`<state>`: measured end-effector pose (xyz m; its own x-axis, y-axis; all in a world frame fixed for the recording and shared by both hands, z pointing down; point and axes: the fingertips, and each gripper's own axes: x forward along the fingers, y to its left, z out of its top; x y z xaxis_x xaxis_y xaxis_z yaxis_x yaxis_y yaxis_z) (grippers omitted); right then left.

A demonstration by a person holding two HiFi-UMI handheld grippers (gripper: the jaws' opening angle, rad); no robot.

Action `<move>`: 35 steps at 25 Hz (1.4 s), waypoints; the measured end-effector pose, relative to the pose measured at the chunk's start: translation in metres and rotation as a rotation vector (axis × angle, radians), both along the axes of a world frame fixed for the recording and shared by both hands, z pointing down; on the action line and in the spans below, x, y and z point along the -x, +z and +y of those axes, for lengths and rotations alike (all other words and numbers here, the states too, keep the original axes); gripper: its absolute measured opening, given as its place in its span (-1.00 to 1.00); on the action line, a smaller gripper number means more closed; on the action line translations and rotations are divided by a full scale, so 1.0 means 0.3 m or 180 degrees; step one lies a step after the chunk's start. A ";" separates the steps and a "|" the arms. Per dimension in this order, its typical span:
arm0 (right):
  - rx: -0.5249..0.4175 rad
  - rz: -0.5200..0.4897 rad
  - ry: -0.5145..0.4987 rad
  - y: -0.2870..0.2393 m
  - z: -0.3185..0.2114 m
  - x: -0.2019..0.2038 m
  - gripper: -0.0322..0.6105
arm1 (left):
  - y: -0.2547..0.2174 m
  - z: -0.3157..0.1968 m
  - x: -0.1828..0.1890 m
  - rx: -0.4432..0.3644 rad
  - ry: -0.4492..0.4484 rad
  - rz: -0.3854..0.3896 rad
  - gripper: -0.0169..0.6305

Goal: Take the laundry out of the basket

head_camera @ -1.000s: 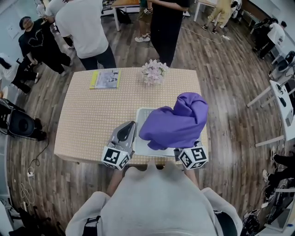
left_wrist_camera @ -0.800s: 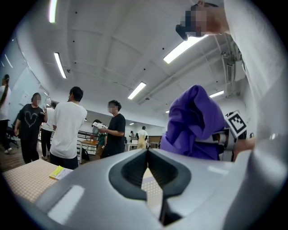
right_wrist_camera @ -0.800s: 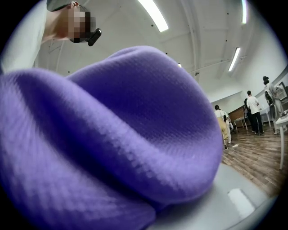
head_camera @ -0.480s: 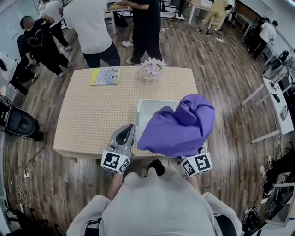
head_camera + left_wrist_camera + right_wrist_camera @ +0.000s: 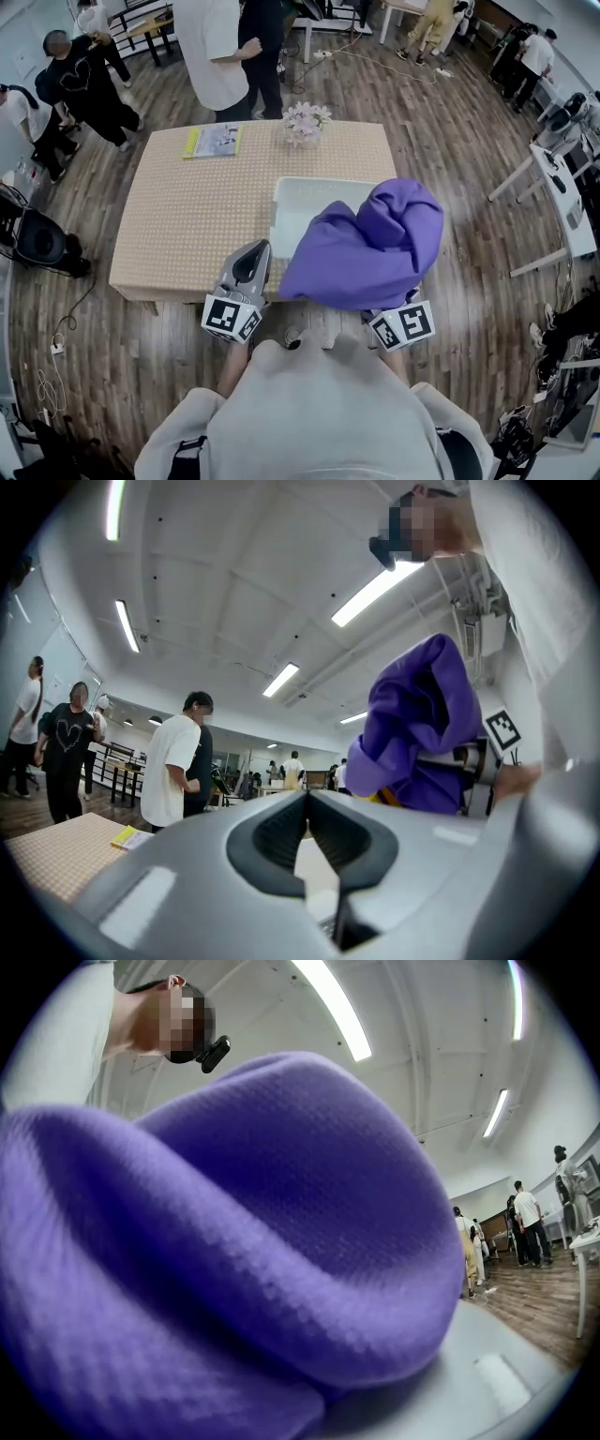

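A purple garment [image 5: 366,248] hangs bunched above the near right part of the white basket [image 5: 302,208], which stands on the tan table [image 5: 187,225]. My right gripper is buried under the cloth and shut on it; only its marker cube [image 5: 403,325] shows. In the right gripper view the purple garment [image 5: 234,1241] fills nearly everything and hides the jaws. My left gripper [image 5: 255,247] hovers at the table's near edge, left of the basket, shut with nothing in it. From the left gripper [image 5: 307,803] view the garment [image 5: 422,724] is up at the right.
A bunch of pale flowers [image 5: 305,122] and a yellow booklet [image 5: 214,141] lie at the table's far side. Several people [image 5: 220,47] stand beyond the table. A dark device [image 5: 37,244] sits on the floor at left; white desks [image 5: 553,187] stand at right.
The purple garment has come up and toward me, off the basket, so more of the basket's inside shows. Both grippers sit slightly nearer me. The people behind the table have shifted.
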<state>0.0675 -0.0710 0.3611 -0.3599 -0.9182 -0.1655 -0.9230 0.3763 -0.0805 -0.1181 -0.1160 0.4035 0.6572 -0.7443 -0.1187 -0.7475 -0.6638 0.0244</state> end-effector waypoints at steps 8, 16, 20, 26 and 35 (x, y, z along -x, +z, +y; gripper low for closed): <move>0.0133 -0.0070 -0.0013 0.047 0.236 -0.129 -0.05 | -0.025 0.220 -0.152 -0.0012 0.0050 -0.0014 -0.91; 0.0322 -0.0174 -0.0023 0.160 0.501 -0.258 -0.05 | 0.036 0.523 -0.257 0.0081 0.0034 -0.0058 -0.91; 0.0482 -0.0232 -0.0043 0.241 0.635 -0.277 -0.05 | 0.069 0.663 -0.289 0.0149 0.0047 -0.0094 -0.91; 0.0674 -0.0325 -0.0051 0.342 0.783 -0.308 -0.05 | 0.062 0.793 -0.358 0.0119 0.0095 -0.0122 -0.91; 0.0664 -0.0241 -0.0018 0.349 0.824 -0.320 -0.05 | 0.056 0.830 -0.385 0.0054 0.0140 -0.0064 -0.91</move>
<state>0.1634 0.1762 0.4658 -0.3589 -0.9334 0.0010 -0.9093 0.3494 -0.2261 -0.0027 0.1330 0.4203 0.6914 -0.7165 -0.0928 -0.7181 -0.6956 0.0211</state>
